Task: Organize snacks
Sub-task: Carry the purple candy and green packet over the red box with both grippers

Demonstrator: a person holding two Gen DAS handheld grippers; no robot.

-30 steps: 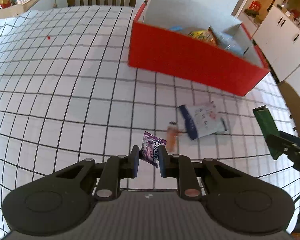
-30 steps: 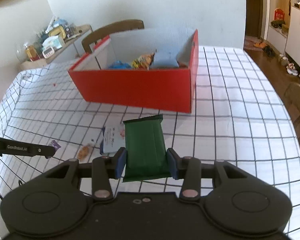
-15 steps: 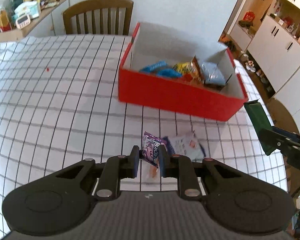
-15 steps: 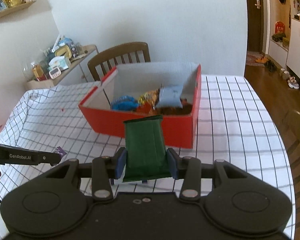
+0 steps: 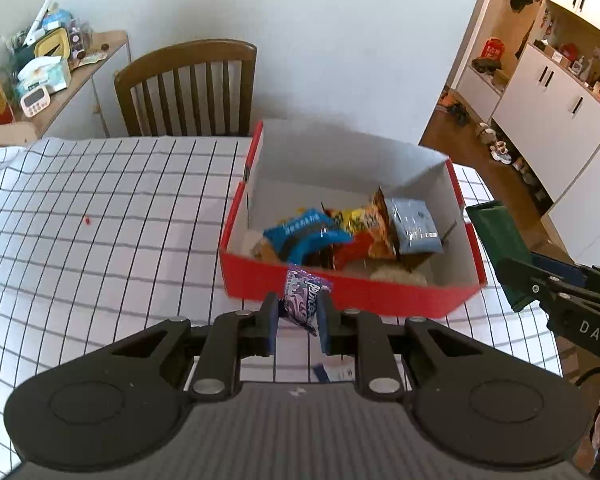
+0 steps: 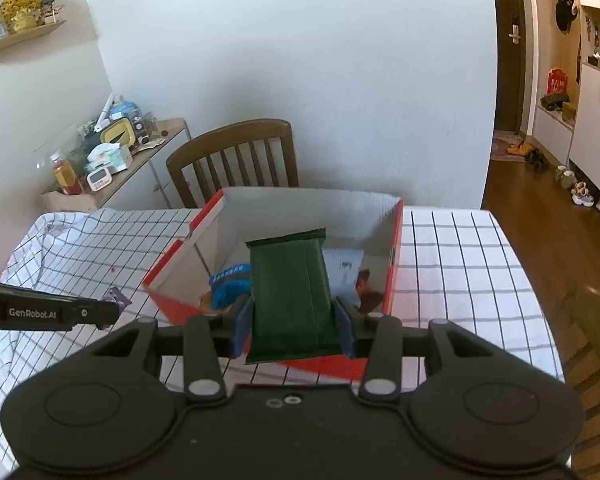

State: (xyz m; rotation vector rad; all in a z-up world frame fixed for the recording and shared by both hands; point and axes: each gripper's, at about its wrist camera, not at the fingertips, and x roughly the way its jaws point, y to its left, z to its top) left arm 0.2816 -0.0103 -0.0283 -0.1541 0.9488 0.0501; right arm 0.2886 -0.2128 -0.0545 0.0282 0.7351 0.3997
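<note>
We had the left gripper clamped on a small purple packet, held just in front of the red box. The right gripper pinched a green pouch upright, w/ the box's open top behind it. Inside lay approx. five snack bags; exact count unclear.

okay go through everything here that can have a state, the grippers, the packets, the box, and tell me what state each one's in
Left gripper: shut on the purple packet, held off the table.
Right gripper: shut on the green packet, held upright in front of the box.
Red box: open, partly filled with snacks.
Blue packet: lying in the box.
Grey packet: in the box, leaning on the other snacks.
Chair: empty, at the table.
</note>
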